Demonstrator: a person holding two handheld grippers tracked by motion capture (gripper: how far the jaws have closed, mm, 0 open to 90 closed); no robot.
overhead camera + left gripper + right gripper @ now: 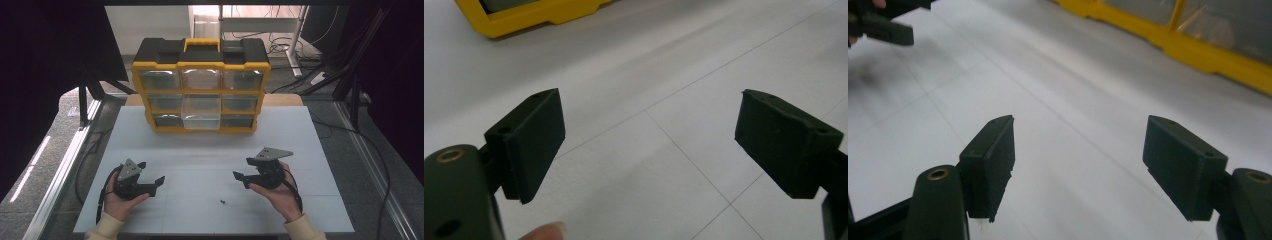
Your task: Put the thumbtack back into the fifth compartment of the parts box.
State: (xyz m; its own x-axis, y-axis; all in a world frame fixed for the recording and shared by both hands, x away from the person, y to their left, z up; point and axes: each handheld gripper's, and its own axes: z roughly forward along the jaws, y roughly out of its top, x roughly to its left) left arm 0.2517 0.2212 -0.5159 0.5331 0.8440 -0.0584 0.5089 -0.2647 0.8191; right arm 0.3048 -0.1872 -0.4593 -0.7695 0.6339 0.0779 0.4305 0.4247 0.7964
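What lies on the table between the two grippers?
Bare white table lies between left gripper and right gripper; a small dark screw lies nearer the person, high view.

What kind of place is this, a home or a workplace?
Probably a lab or workshop: a white table inside a dark metal frame, a yellow parts organizer with drawers, and loose cables on the floor.

A white rectangular table (300, 140) carries a yellow-and-black plastic drawer organiser (201, 85) at upper centre and a small dark screw (222, 202) at lower centre.
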